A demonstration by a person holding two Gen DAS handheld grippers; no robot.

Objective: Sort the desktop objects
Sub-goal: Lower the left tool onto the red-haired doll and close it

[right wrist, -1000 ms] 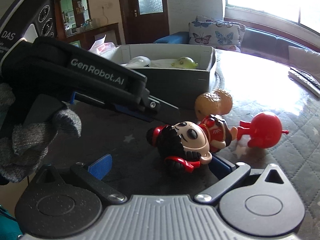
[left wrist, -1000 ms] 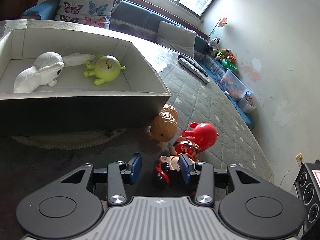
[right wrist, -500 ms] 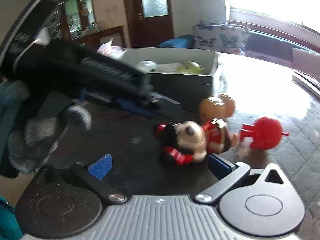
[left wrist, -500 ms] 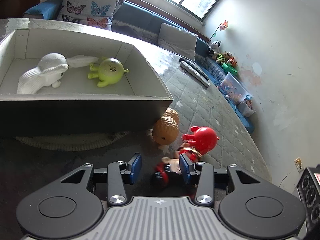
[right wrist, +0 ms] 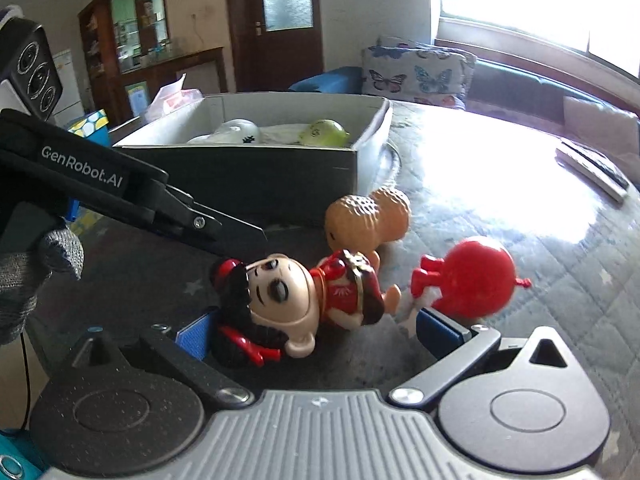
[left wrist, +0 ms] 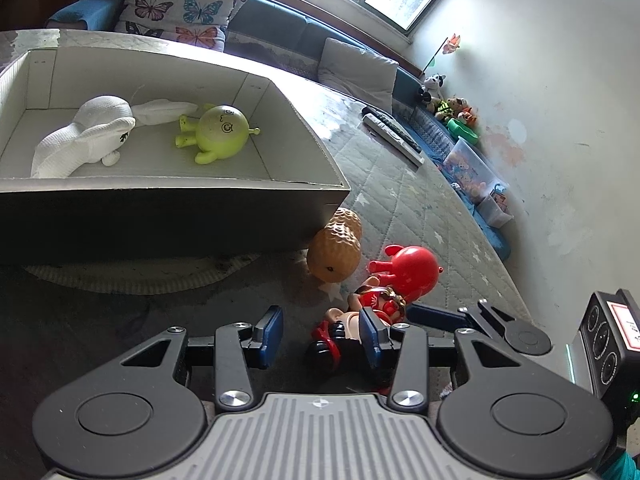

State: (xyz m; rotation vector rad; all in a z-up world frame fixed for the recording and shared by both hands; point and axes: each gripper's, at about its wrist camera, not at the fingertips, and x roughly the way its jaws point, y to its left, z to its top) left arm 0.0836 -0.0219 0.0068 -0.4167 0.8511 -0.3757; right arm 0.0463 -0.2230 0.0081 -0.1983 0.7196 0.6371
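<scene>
Quilted tabletop (right wrist: 560,264): doll figurine (right wrist: 304,304) lies on its side between the parted pads of the right gripper (right wrist: 316,334), left gripper (left wrist: 320,330) also agape at its head, so pick-up is underway; next, close, lift to box (right wrist: 280,168) at 11 o'clock.
</scene>
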